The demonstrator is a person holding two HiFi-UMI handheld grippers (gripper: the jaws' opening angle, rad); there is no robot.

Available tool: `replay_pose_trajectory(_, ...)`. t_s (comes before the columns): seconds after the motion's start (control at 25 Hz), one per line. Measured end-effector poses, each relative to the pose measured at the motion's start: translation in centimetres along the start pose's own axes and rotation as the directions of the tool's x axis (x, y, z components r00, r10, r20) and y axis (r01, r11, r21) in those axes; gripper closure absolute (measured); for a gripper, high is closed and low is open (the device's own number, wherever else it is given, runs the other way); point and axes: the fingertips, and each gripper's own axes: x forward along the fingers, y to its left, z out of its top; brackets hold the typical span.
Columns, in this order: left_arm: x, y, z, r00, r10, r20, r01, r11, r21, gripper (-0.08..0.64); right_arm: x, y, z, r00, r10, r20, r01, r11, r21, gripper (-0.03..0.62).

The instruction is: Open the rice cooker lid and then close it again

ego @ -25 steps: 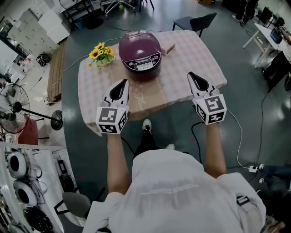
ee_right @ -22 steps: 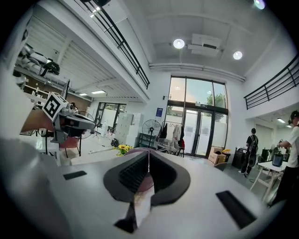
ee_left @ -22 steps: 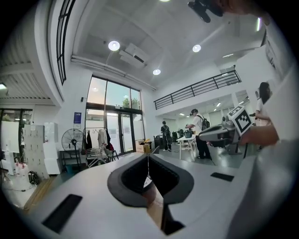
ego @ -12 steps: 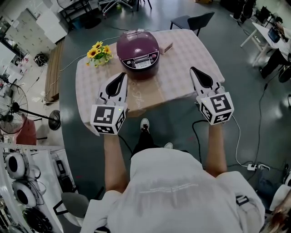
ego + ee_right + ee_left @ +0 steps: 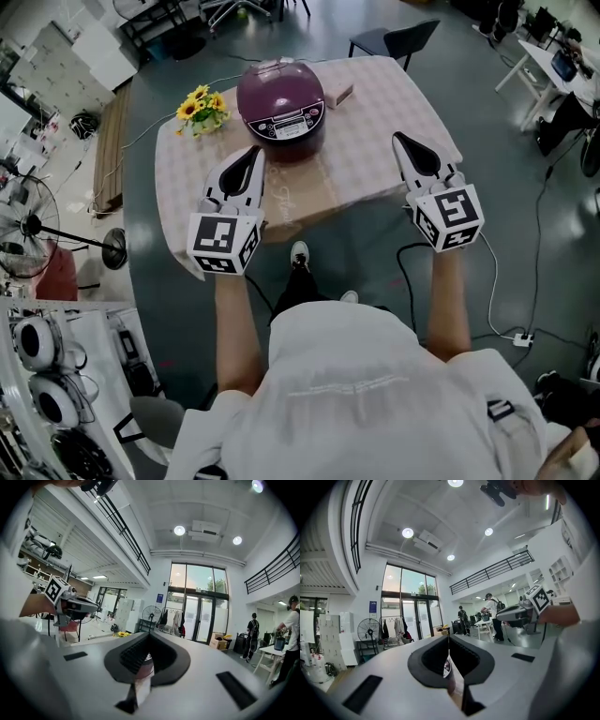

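The purple rice cooker (image 5: 280,101) stands at the far middle of the checked-cloth table (image 5: 394,112) with its lid down. In the head view my left gripper (image 5: 255,150) hovers over the table's near edge, just short of the cooker and to its left, jaws shut and empty. To the right of the cooker my right gripper (image 5: 397,139) is held level, also shut with nothing in it. In the left gripper view the left gripper (image 5: 448,639) shows only a sliver of the cooker (image 5: 446,668) below its closed jaws. The right gripper (image 5: 149,637) is likewise closed in its own view.
A bunch of sunflowers (image 5: 202,108) sits left of the cooker and a small box (image 5: 339,94) right of it. A chair (image 5: 394,39) stands behind the table, a floor fan (image 5: 28,225) to the left. Cables run across the floor. People stand far off by desks (image 5: 490,616).
Both grippers have risen a little and stayed shut. The cooker's lid has not moved; the head view has shifted slightly.
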Motion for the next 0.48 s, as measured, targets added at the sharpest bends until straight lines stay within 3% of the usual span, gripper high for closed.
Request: replay_pose_trajectory(0.48, 0.79, -0.76, -0.07, 1.000, -0.013, -0.010, 0.013, 1.000, -0.012, 0.543, -0.13, -0.62, -0.48, 1.000, 0.015, -0.013, -0.015, 1.000, -0.005, 0.566)
